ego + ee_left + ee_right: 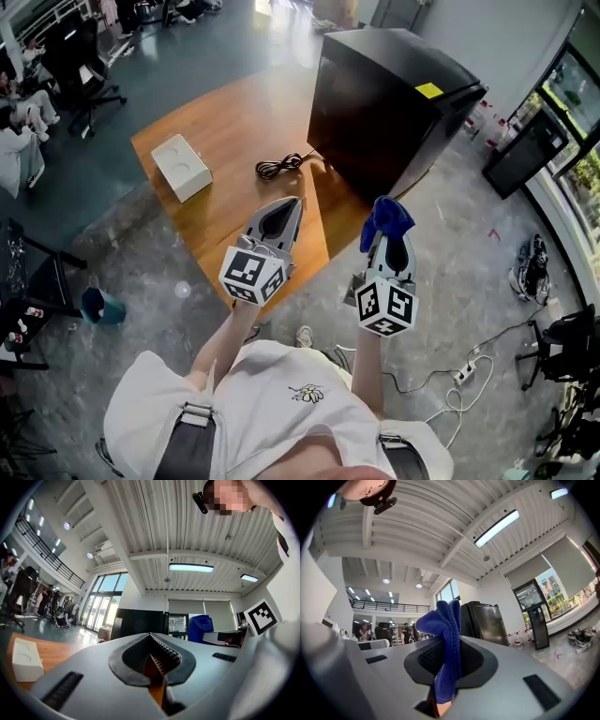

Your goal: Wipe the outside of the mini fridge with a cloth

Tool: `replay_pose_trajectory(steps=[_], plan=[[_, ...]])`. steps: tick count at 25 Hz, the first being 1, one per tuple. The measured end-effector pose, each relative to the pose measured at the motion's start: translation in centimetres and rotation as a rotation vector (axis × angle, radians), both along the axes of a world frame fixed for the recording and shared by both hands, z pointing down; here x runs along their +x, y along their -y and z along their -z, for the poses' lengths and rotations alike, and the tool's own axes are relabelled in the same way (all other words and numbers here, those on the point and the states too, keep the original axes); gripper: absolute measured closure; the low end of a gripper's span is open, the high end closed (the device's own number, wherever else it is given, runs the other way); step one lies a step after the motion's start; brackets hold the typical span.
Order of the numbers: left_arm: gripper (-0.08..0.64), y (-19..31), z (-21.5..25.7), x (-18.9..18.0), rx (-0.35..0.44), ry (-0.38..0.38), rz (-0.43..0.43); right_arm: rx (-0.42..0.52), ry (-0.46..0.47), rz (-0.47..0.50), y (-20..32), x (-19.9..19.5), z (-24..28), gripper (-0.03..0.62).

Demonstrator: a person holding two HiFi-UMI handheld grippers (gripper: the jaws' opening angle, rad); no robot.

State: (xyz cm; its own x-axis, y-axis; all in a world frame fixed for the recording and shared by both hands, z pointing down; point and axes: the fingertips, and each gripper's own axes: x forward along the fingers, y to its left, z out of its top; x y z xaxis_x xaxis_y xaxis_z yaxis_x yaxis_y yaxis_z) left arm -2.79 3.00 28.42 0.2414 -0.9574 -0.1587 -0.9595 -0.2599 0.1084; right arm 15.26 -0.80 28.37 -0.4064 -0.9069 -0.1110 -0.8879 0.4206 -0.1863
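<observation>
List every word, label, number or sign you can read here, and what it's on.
None is readable.
Yellow sticker on the mini fridge: too small to read.
Cubes on the left gripper and right gripper: square patterns, no letters.
Blue cloth: no label shows.

Desk [225, 131]: upper centre-left of frame.
Mini fridge [384, 103]: upper right, on the desk's right end.
Cable [281, 166]: on the desk, just left of the fridge.
Box [181, 167]: desk's left edge, apart from the cable.
Left tool [283, 212]: frame centre, over the desk's near corner.
Right tool [392, 238]: just right of it, cloth [384, 216] between its jaws.
</observation>
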Motion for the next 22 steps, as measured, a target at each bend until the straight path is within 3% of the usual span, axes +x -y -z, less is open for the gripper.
replay_pose_trajectory(steps=[4,9,14,22], plan=[[0.555,2.6,0.9,1.6,0.029,-0.008,0.024,0.036,-0.015,0.047,2.6,0.7,1.3,0.531],[0.555,4.9,1.3,2.7,0.039,-0.008,0.024,0.014,-0.015,0.043,5.3,1.6,0.8,0.531],[0.555,7.1,0.8,1.5,0.023,-0.024,0.003,-0.026,-0.017,0.008,7.4,0.7,-0.3,0.531],[0.555,11.4,-0.6,-0.4,0.005,-0.007,-0.037,-0.015,-0.048,0.003,10.7,-2.7,-0.5,0.531]])
